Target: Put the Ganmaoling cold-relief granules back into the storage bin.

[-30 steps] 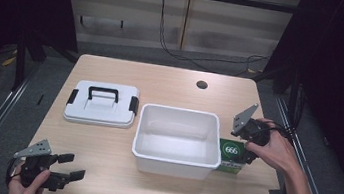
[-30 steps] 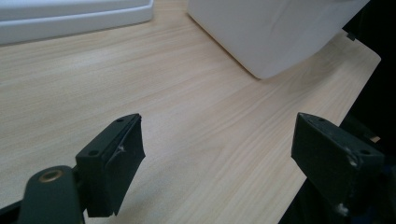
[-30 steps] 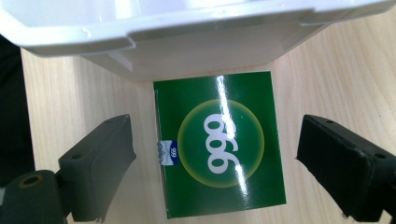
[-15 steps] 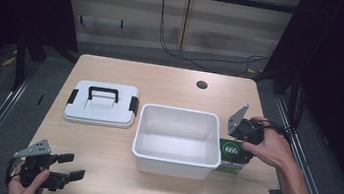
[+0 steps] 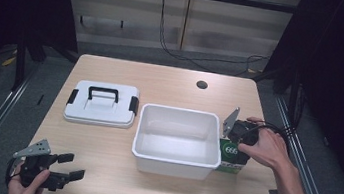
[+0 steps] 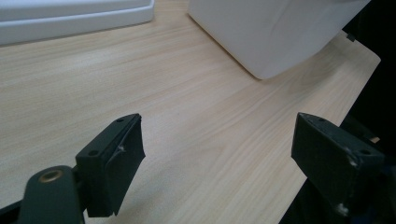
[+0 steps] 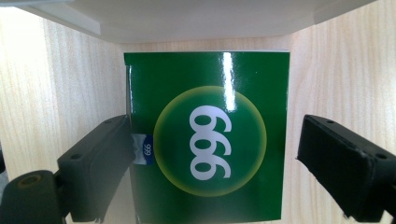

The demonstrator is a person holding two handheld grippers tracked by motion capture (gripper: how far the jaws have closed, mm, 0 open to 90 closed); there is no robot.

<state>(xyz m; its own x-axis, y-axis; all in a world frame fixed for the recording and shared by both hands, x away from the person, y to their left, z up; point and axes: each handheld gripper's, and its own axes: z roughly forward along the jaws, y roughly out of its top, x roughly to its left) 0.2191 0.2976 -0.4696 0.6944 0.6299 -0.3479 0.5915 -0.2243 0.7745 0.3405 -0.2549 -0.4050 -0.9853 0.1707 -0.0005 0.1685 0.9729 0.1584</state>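
our right gripper (image 7: 212,154) straddles the glossy green cardboard box (image 7: 208,135) beside the white plastic tub (image 5: 177,138), fingers spread, one touching its edge; our left gripper (image 6: 231,158) gapes over bare wood

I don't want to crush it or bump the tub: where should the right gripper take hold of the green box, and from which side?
Grip the green box across its two flat side faces, coming from above. The white tub stands against one edge, so those faces are free, and the right gripper already straddles them, open.
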